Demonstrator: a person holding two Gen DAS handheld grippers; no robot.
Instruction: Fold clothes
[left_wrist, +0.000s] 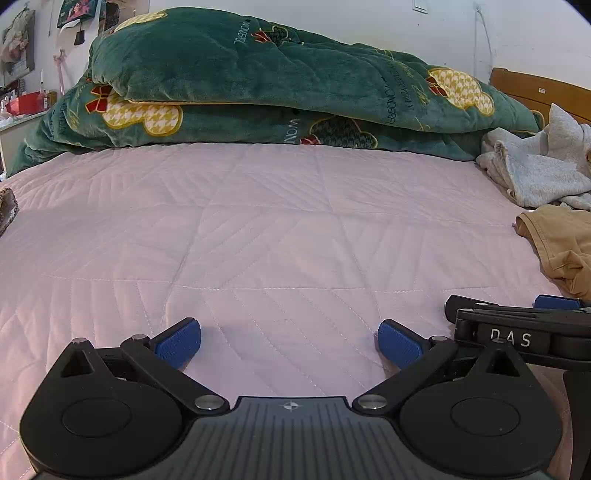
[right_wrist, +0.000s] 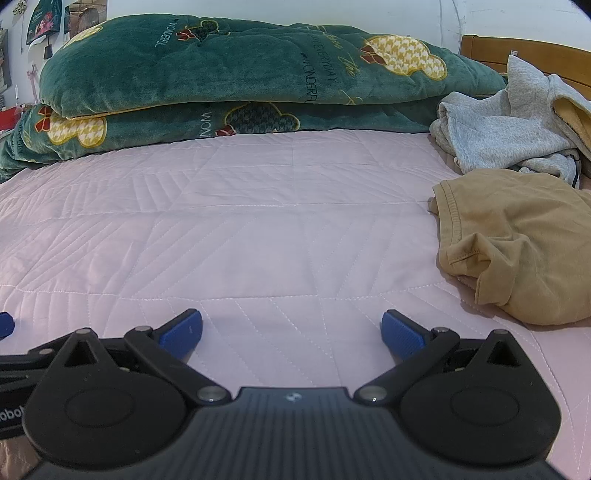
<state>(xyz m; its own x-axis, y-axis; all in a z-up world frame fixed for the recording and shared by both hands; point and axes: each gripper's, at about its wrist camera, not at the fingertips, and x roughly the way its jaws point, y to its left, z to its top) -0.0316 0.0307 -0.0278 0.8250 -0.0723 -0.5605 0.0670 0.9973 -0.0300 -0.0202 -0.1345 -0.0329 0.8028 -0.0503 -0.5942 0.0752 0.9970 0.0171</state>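
Both tools sit low over the pink quilted bed (left_wrist: 258, 229), side by side. The left hand-held gripper (left_wrist: 289, 341) and right hand-held gripper (right_wrist: 291, 334) have jaws spread wide and hold nothing, likely poised to fetch a garment. The tan shirt (right_wrist: 517, 240) lies crumpled at 2 o'clock in the right view, just in front of the grey sweatshirt (right_wrist: 509, 118). The green blanket (right_wrist: 240, 74) at 12 o'clock reads "WONDERFUL EVERYDAY"; the neighbouring tool shows "DAS".
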